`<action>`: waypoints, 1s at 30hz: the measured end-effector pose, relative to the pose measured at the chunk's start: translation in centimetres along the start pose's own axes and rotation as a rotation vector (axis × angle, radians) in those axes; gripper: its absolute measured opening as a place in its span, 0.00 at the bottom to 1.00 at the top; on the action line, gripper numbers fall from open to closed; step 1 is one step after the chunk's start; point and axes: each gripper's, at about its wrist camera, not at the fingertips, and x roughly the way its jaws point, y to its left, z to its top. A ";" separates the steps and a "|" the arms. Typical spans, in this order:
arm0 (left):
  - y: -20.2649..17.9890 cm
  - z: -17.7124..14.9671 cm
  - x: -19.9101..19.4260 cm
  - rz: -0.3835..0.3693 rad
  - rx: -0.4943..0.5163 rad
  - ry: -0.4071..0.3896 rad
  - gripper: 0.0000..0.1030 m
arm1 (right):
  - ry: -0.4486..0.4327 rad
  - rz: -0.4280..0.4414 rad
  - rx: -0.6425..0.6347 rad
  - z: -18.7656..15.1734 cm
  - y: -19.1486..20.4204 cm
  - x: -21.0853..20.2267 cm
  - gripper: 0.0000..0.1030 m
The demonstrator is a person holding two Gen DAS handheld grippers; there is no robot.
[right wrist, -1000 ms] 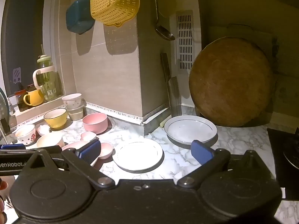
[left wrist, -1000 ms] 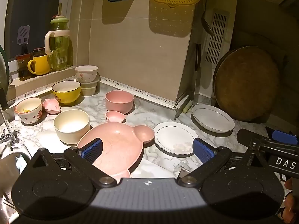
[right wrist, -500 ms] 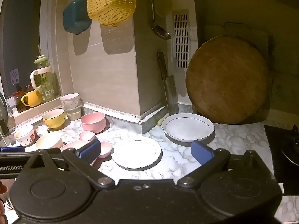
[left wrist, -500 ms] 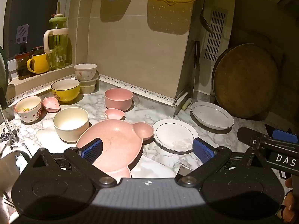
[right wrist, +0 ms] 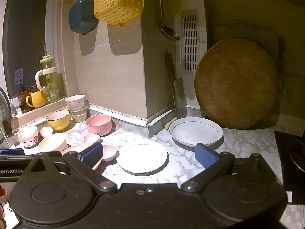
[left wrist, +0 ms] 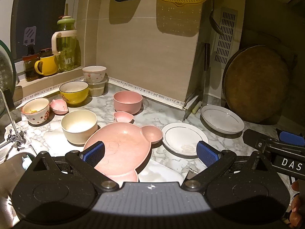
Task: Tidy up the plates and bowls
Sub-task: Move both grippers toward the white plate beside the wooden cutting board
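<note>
— Left gripper (left wrist: pixel 150 153) is wide open, holding nothing, up over the pink bear plate (left wrist: pixel 122 147). What about the other one?

— Right gripper (right wrist: pixel 148 155) is wide open too, above a flat white plate (right wrist: pixel 142 157) on the marble counter (right wrist: pixel 238 143).

— And farther back?

— A deeper white plate (right wrist: pixel 196 131) sits by the round wooden board (right wrist: pixel 236 82). Bowls cluster to the left: cream bowl (left wrist: pixel 79 123), pink bowl (left wrist: pixel 127 102), yellow bowl (left wrist: pixel 74 92).
</note>
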 end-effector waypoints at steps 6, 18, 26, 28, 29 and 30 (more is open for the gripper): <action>-0.2 -0.1 0.1 0.023 -0.003 0.007 1.00 | -0.028 0.069 -0.025 0.0 0.2 -0.4 1.00; -0.4 -0.2 -0.2 0.030 -0.001 -0.003 1.00 | -0.023 0.076 -0.002 0.1 -0.1 0.0 1.00; -0.5 0.1 0.4 0.031 -0.009 0.017 1.00 | 0.001 0.084 0.002 0.4 -0.5 0.7 1.00; -0.6 0.1 0.7 0.032 -0.012 0.022 1.00 | 0.006 0.085 -0.001 0.5 -0.6 1.0 1.00; -0.6 0.2 0.8 0.033 -0.013 0.023 1.00 | 0.007 0.087 -0.002 0.5 -0.7 1.1 1.00; -0.7 0.2 1.0 0.034 -0.014 0.025 1.00 | 0.007 0.086 -0.003 0.5 -0.6 1.2 1.00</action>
